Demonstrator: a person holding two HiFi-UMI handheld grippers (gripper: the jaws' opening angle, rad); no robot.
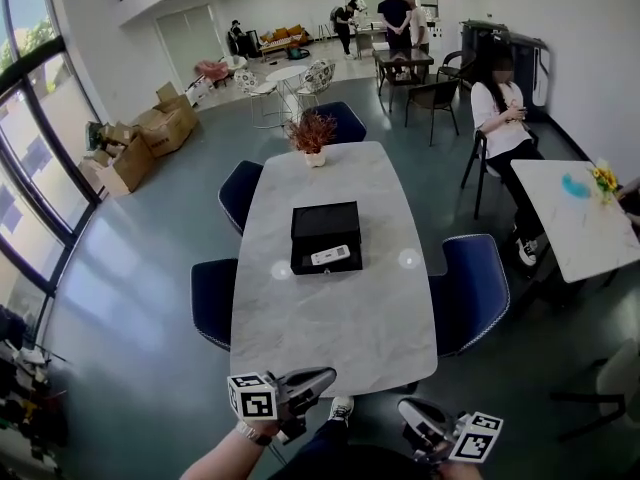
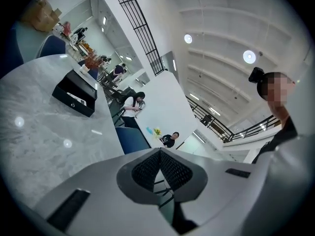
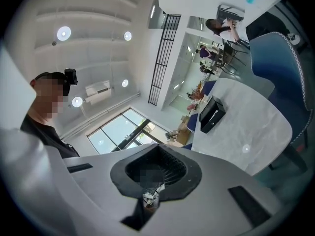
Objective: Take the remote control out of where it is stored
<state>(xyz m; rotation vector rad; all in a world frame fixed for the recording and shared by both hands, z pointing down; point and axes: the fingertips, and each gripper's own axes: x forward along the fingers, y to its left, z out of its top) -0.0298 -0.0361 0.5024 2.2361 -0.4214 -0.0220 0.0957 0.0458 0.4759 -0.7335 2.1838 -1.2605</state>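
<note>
Jaws are together on both the left gripper (image 1: 312, 380) and the right gripper (image 1: 418, 420) — both hang beyond the counter (image 1: 340, 333) — while the remote control (image 1: 330, 256) lies inside the open black box (image 1: 324, 224) mid-counter.

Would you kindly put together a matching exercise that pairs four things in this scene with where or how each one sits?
Things:
1. remote control
2. potted plant
3. left gripper
4. black box

Place or state:
A. at the far end of the table
B. open, at mid-table
C. white, lying inside the box
D. shut, by the table's near edge

Pairs: 1-C, 2-A, 3-D, 4-B
</note>
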